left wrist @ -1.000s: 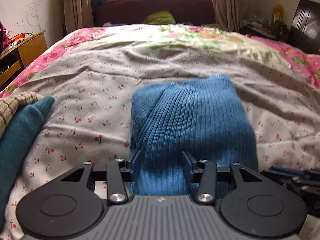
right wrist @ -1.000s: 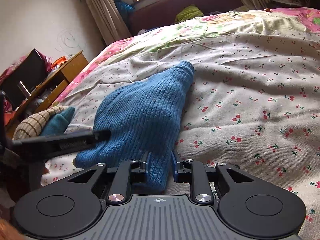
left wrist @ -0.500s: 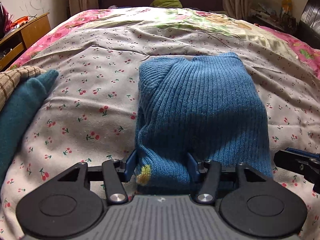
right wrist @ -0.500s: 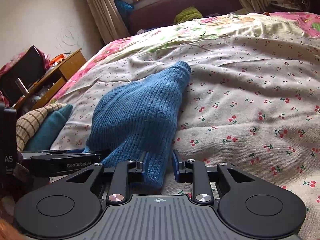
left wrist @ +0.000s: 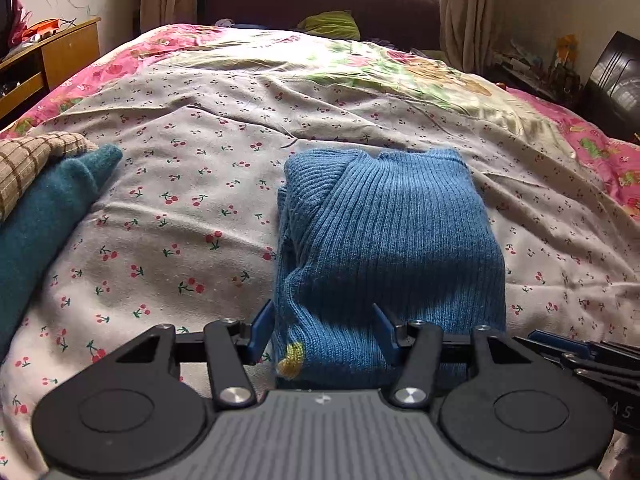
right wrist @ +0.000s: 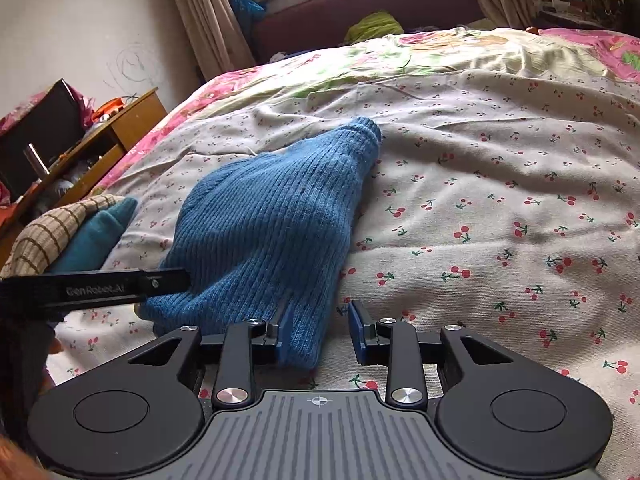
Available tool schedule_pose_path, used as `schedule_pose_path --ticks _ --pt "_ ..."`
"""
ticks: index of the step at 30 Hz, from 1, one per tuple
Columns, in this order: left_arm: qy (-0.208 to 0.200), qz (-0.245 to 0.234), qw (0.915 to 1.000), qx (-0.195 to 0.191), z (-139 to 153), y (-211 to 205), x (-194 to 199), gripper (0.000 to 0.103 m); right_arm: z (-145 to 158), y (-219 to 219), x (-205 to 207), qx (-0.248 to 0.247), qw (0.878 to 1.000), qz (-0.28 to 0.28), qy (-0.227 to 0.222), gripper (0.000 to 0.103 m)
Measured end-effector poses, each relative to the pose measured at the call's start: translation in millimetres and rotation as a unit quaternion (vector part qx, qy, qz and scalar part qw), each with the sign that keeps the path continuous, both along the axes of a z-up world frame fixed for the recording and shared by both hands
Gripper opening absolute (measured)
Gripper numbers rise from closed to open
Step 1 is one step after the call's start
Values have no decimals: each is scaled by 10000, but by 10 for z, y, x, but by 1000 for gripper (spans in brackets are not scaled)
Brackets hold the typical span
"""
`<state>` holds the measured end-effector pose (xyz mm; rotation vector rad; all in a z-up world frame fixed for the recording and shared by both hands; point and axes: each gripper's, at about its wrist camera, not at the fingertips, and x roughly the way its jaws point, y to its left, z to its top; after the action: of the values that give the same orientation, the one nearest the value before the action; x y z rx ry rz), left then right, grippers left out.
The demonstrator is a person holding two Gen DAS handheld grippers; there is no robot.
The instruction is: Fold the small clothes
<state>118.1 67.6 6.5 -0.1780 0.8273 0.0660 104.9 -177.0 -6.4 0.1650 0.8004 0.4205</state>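
A folded blue ribbed knit sweater (left wrist: 392,236) lies on the cherry-print bedsheet (left wrist: 192,216); it also shows in the right wrist view (right wrist: 272,224). My left gripper (left wrist: 324,334) is open, its blue fingers wide apart on either side of the sweater's near edge, where a small yellow tag (left wrist: 292,362) shows. My right gripper (right wrist: 320,330) is open; its left finger touches the sweater's near corner and its right finger stands apart over the sheet. The left gripper's side (right wrist: 120,286) shows at the left of the right wrist view.
A teal garment (left wrist: 44,232) and a tan checked garment (left wrist: 32,164) lie stacked at the left of the bed. A wooden bedside cabinet (right wrist: 120,128) stands beyond them. The dark headboard (left wrist: 320,12) and a green item are at the far end.
The right gripper has opened and let go of the sweater's corner. The sweater has come down to lie flat on the sheet. The left gripper stays open around its near edge.
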Motion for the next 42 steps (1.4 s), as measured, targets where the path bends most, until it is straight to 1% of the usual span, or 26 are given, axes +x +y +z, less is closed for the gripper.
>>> schedule_pose_path --ticks 1,3,6,12,16,18,22,26,27,28,29,30,32,35,36,38,40,42 --pt "-15 7 10000 -25 10 21 1 64 1 8 -1 -33 10000 -3 -24 32" --pt "7 11 10000 -21 9 55 15 64 -4 19 -1 -75 10000 -16 -50 39" --pt "89 79 9999 61 -35 94 14 64 -31 25 12 -98 9999 -14 -11 39" --pt "198 164 9997 9 -95 135 -22 64 -36 17 6 -83 10000 -14 -15 39" --pt "144 117 9998 48 -46 121 5 64 -30 7 12 -78 10000 -36 -13 39" --pt "93 76 9999 21 -15 126 17 64 -30 7 12 -78 10000 -31 -10 41" --pt "124 73 9999 -72 -20 177 48 72 -32 11 10 -82 10000 -16 -8 43" --pt "46 73 9996 -264 -19 279 70 75 12 -39 35 102 9999 -17 -54 46" --pt "-21 56 9995 -299 -1 307 82 76 40 -70 55 208 9998 -33 -73 49" --pt "-83 44 9994 -336 14 336 101 82 64 -108 86 366 9993 -60 -59 52" --pt "-129 37 9992 -373 20 367 124 89 81 -148 123 564 9984 -72 -24 59" --pt "-165 45 9989 -428 13 404 158 91 88 -178 164 738 9972 -74 19 63" --pt "-203 83 9981 -571 -22 472 230 93 84 -214 278 937 9955 -91 130 63" --pt "-146 81 9942 -1061 -144 542 392 93 31 -221 458 957 9950 -192 215 63" --pt "-120 37 9931 -1169 -189 535 449 93 4 -216 525 1006 9944 -180 286 64" --pt "-28 -64 9932 -1159 -289 487 562 95 -62 -183 658 1155 9921 -78 484 64" --pt "-88 -97 9929 -1185 -361 477 620 101 -147 -114 767 1220 9906 52 620 64" --pt "-112 -133 9919 -1256 -389 494 652 102 -224 -40 854 1226 9900 145 680 64"
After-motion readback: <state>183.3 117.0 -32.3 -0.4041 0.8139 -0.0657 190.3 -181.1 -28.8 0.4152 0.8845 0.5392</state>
